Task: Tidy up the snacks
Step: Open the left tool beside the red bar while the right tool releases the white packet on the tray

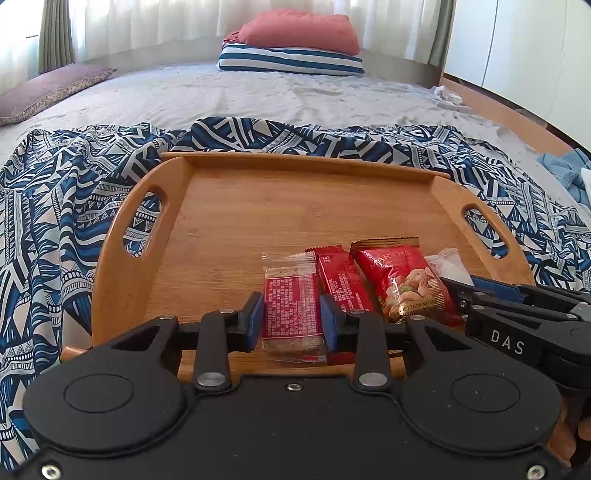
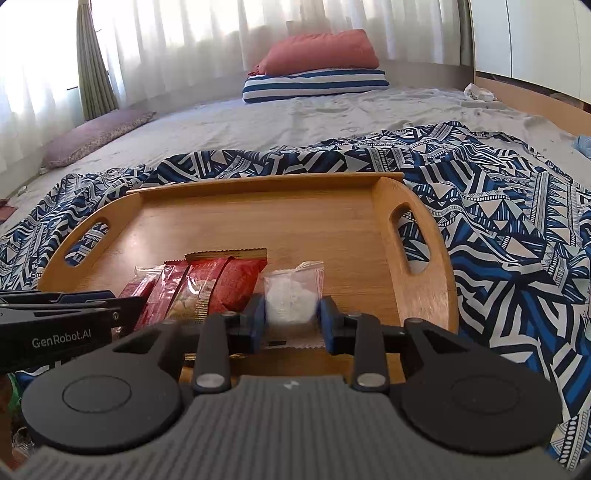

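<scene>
Four snack packets line the wooden tray's near edge. The left gripper clamps a clear-wrapped red bar; the right gripper pinches a clear packet of white pieces.

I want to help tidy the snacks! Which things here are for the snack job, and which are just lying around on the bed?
For the job:
wooden tray
clear-wrapped red snack bar
red stick packet
red nut packet
clear packet with white filling

Just lying about:
patterned blue cloth
striped pillow
red pillow
purple cushion
</scene>
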A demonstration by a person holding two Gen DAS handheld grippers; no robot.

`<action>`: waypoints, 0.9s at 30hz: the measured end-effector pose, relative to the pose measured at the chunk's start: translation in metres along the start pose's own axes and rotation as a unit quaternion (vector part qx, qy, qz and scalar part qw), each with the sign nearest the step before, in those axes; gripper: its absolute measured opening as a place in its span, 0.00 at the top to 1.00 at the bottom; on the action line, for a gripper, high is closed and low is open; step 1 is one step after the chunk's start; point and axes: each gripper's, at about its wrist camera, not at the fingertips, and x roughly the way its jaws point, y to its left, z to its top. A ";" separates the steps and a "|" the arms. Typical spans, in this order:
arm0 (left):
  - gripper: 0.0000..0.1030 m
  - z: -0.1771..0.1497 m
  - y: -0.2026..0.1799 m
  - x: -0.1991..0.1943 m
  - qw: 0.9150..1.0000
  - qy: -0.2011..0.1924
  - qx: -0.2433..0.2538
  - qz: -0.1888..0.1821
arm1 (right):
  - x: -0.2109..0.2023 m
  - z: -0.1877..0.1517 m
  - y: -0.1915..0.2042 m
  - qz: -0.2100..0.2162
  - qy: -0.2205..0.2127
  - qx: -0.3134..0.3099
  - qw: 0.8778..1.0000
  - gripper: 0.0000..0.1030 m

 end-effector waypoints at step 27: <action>0.14 -0.002 0.003 -0.050 0.998 -0.045 0.028 0.017 | -0.025 0.001 -0.006 -0.007 -0.009 -0.001 1.000 0.24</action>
